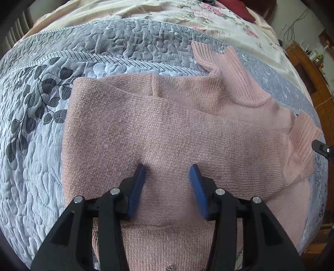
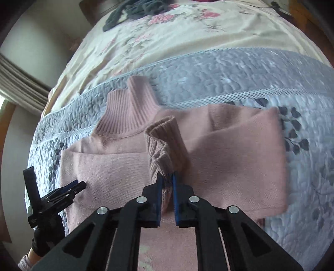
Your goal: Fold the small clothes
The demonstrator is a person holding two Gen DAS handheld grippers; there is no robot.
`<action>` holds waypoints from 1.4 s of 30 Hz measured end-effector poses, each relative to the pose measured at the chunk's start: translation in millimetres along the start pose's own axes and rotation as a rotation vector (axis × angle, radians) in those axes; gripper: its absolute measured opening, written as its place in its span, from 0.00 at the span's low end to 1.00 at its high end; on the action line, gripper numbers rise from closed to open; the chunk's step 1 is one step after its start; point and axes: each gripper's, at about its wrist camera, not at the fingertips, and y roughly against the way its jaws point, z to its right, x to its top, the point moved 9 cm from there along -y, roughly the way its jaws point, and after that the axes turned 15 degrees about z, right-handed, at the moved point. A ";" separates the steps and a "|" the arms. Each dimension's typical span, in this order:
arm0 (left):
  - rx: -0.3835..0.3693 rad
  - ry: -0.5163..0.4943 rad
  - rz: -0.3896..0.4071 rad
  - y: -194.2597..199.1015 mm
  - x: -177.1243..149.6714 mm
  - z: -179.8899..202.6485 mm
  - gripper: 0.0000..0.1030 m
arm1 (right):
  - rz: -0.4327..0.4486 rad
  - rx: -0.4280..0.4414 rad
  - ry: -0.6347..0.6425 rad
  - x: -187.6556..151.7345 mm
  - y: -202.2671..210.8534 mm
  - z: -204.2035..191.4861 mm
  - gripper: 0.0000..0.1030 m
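A pink knit turtleneck sweater (image 1: pixel 158 129) (image 2: pixel 229 150) lies partly folded on a grey-blue quilt (image 1: pixel 37 146) (image 2: pixel 229 70). Its ribbed collar (image 1: pixel 233 70) (image 2: pixel 129 108) points away from me. In the right wrist view my right gripper (image 2: pixel 167 177) is shut on a ribbed sleeve cuff (image 2: pixel 162 143), lifted over the sweater's body. Its tip (image 1: pixel 321 148) shows at the right edge of the left wrist view, by the cuff (image 1: pixel 302 135). My left gripper (image 1: pixel 168 168) (image 2: pixel 72 187) stands open just over the sweater's folded body, with nothing between its fingers.
A cream floral bedspread (image 1: pixel 219 18) (image 2: pixel 187 35) lies beyond the quilt. A dark garment (image 2: pixel 133 8) sits at its far end. Wooden furniture (image 1: pixel 309 68) stands to the right of the bed. A gloved hand (image 2: pixel 41 239) holds the left gripper.
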 end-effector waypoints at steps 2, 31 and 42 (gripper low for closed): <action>0.006 -0.009 0.002 -1.8 0.0 1.9 0.45 | -0.043 -0.026 -0.013 -10.5 -1.0 21.5 0.08; -0.002 -0.115 0.001 -0.5 32.3 53.8 0.52 | -0.088 0.056 0.138 12.8 -25.9 22.9 0.27; -0.083 0.036 -0.064 -77.4 141.6 58.8 0.60 | -0.135 0.193 0.200 122.8 -134.5 -66.9 0.44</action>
